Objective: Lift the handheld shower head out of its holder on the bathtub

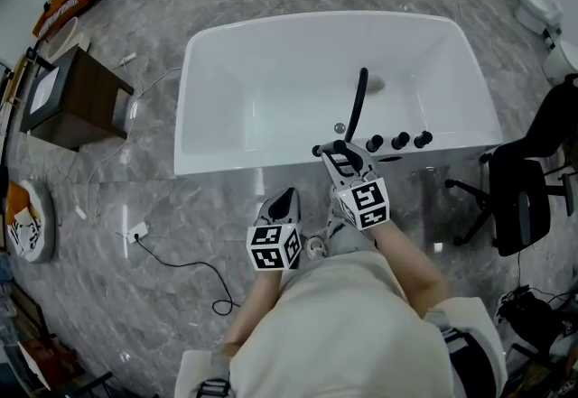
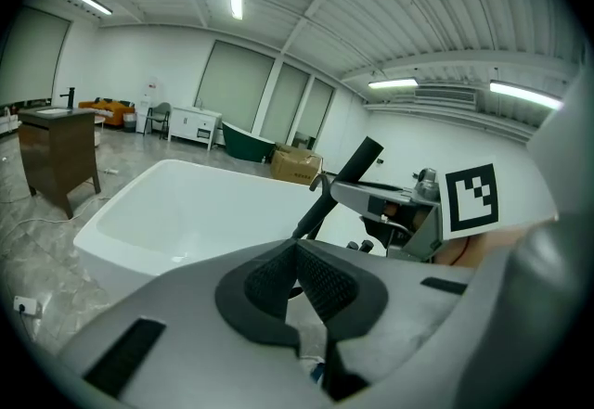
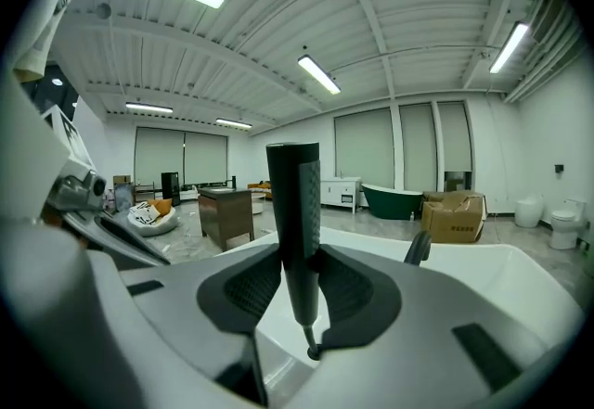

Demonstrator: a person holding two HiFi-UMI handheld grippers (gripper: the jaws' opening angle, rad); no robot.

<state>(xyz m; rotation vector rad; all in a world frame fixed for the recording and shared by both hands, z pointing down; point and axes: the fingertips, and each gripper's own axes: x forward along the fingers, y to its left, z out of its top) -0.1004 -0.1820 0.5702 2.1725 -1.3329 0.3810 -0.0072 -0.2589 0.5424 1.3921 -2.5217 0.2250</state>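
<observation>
The black handheld shower head (image 1: 358, 103) is a slim wand that slants up over the near rim of the white bathtub (image 1: 217, 35). My right gripper (image 1: 336, 151) is shut on its lower end. In the right gripper view the shower head (image 3: 295, 212) stands upright between the pads of the right gripper (image 3: 299, 273), with its hose joint just below them. My left gripper (image 1: 287, 198) hangs in front of the tub, left of the right one. Its pads meet with nothing between them at the left gripper (image 2: 297, 249). Beyond it the shower head (image 2: 348, 173) rises from the right gripper (image 2: 339, 189).
Three black knobs (image 1: 399, 141) sit on the tub rim right of my right gripper. A brown cabinet (image 1: 72, 98) stands at the left and a black office chair (image 1: 533, 180) at the right. A cable and socket (image 1: 137, 232) lie on the marble floor.
</observation>
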